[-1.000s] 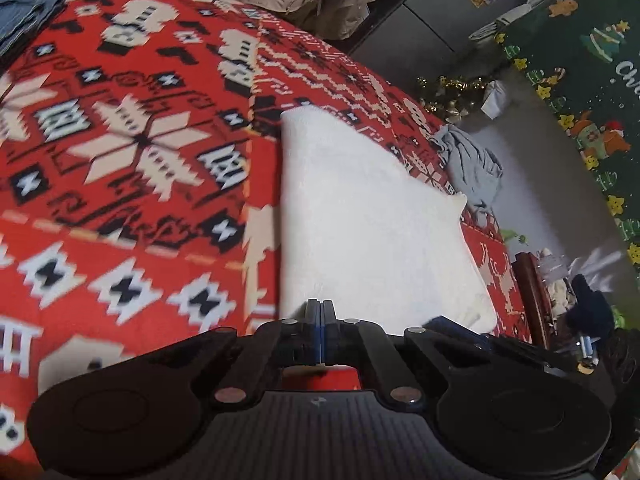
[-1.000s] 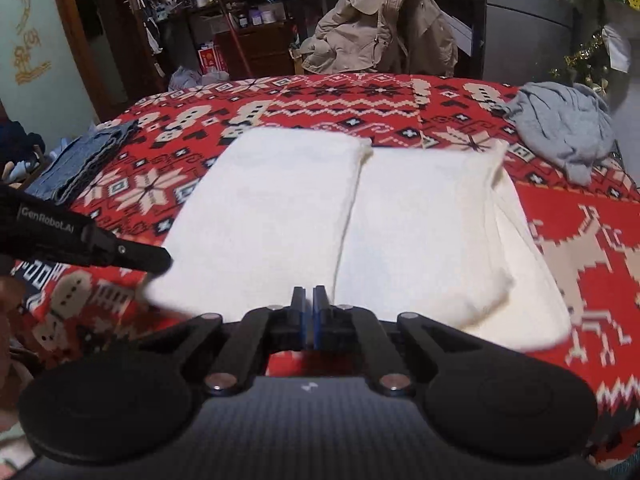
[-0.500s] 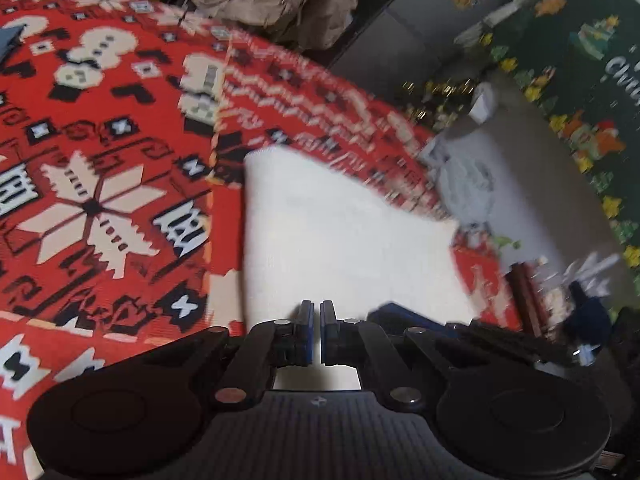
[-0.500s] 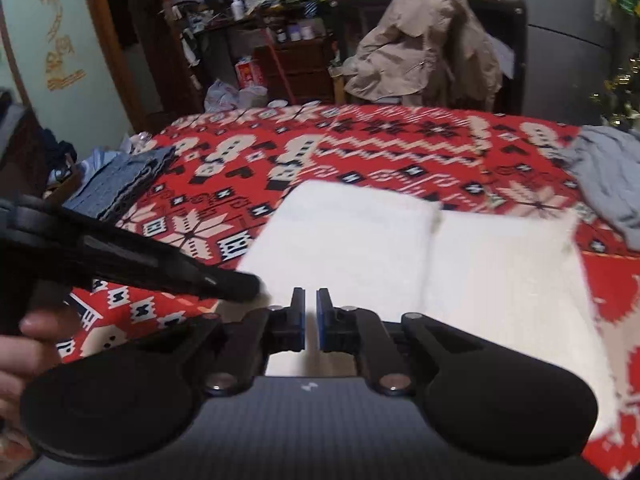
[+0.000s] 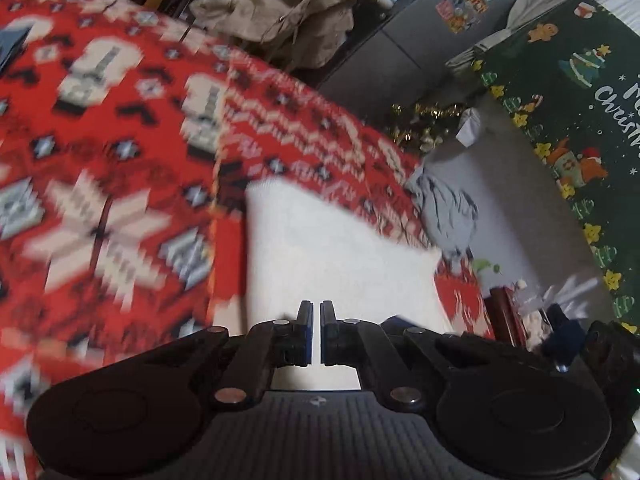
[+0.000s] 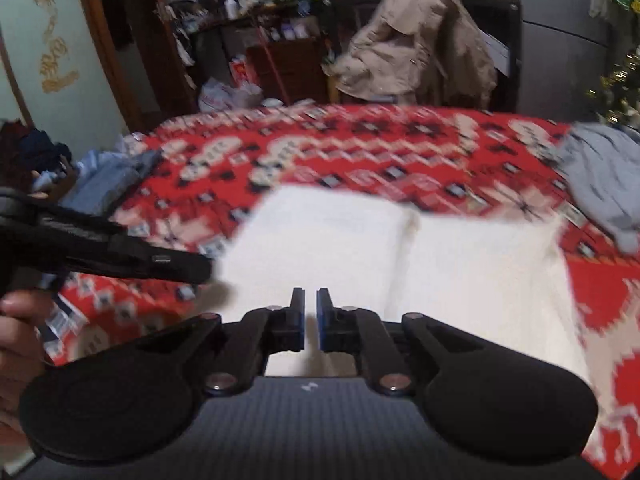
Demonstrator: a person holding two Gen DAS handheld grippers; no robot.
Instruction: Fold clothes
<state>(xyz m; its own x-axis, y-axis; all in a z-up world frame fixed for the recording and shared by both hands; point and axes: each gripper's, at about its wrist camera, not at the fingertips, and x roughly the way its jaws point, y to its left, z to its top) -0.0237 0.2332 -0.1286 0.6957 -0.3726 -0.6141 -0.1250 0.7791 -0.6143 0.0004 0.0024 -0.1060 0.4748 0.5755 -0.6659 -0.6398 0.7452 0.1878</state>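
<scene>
On the red patterned blanket point(image 6: 400, 148) the white garment point(image 6: 400, 264) lies flat in 2 panels, just ahead of your right gripper point(image 6: 310, 320) and left gripper point(image 5: 316, 332). Both jaws stand narrowly apart, empty. It looks soft, limp, light; pinch near-edge corners.

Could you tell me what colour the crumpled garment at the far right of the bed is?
The crumpled garment is light grey, clearest in the right wrist view.
</scene>
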